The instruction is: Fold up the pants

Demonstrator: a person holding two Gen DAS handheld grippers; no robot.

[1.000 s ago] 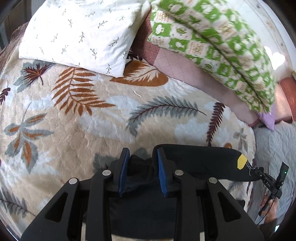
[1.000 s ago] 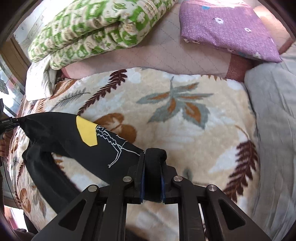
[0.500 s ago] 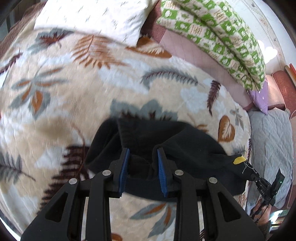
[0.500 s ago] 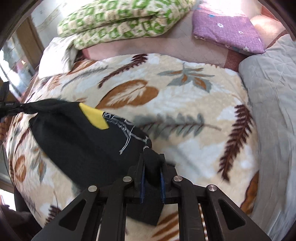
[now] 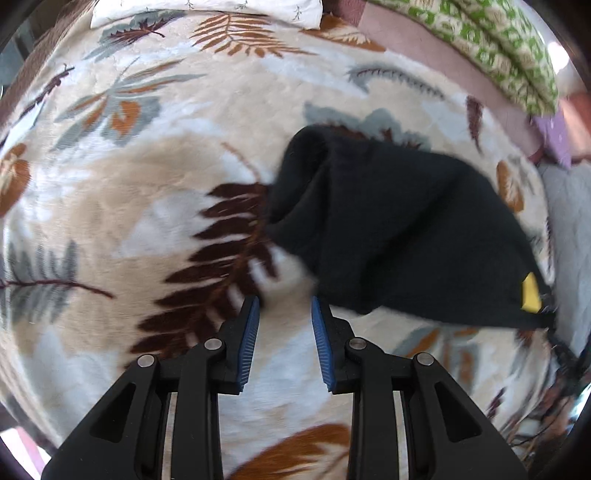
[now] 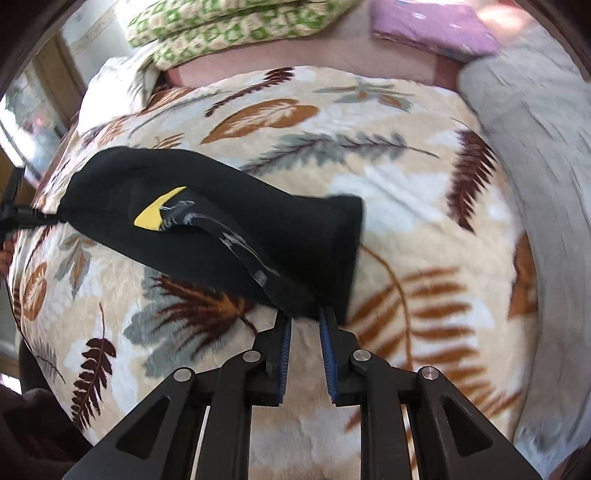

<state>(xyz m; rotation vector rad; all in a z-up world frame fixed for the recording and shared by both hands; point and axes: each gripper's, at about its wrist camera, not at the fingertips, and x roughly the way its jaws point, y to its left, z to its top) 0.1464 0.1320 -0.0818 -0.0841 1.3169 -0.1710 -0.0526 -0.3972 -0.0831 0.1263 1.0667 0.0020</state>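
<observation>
Since a second ago the black pants [image 5: 399, 236] have left the left gripper [image 5: 285, 310]; its jaws now stand apart with only bare blanket [image 5: 147, 206] between them. In the left wrist view the pants lie bunched toward the bed's right side, a yellow patch [image 5: 531, 294] at their far right end, with wide free blanket to the left. A white pillow [image 5: 207, 7] and a green quilt [image 5: 509, 48] lie along the bed's far edge.

In the right wrist view the right gripper [image 6: 305, 320] has its jaws opening, the pants' near corner just at their tips. A grey cover [image 6: 546, 155] borders the bed's right edge; a purple pillow [image 6: 428, 26] sits at the far right corner.
</observation>
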